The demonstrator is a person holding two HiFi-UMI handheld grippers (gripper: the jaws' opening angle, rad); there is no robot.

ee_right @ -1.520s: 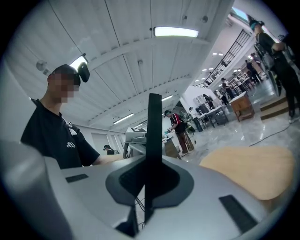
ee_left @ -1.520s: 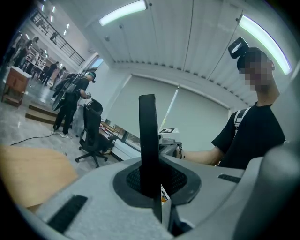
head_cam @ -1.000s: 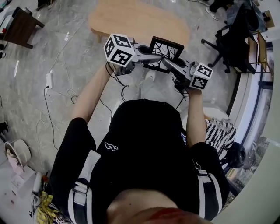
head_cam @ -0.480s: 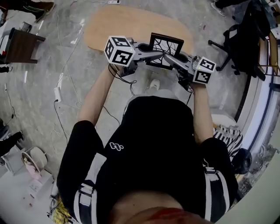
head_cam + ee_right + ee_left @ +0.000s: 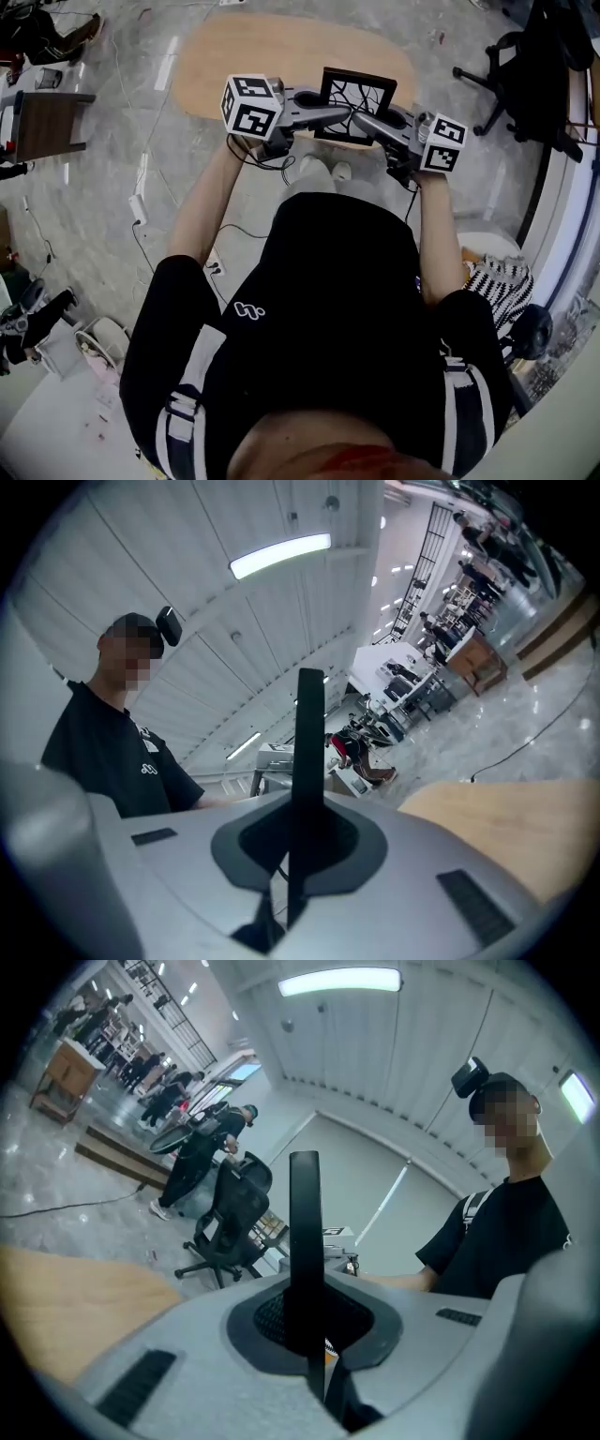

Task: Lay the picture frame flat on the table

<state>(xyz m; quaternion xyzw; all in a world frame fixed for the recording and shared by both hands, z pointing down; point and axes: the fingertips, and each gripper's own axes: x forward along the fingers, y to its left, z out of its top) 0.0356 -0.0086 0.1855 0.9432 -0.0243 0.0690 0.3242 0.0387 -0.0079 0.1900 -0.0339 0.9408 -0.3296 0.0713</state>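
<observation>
Head view: the picture frame (image 5: 356, 94) is held between the left gripper (image 5: 333, 114) and the right gripper (image 5: 367, 120). It sits at the near edge of the oval wooden table (image 5: 272, 52), with its face showing a black branching pattern on white. Only this view shows the face and both grippers together.

Left gripper view: the frame appears edge-on as a thin black bar rising upright from the jaws. The jaws are clamped against it on both sides.

Right gripper view: the same edge-on bar stands between the jaws, which are pressed onto it. The person (image 5: 112, 752) in a black T-shirt appears behind the bar.

The frame's lower edge is covered by the jaws in all views, so contact with the table cannot be determined.

The floor (image 5: 103, 244) is grey and polished, with cables (image 5: 141, 192) lying on it. An office chair (image 5: 539, 70) stands to the right of the table, and a dark side table (image 5: 42, 122) stands well apart on the left. A ceiling light strip (image 5: 342, 981) shows only in the gripper views.
</observation>
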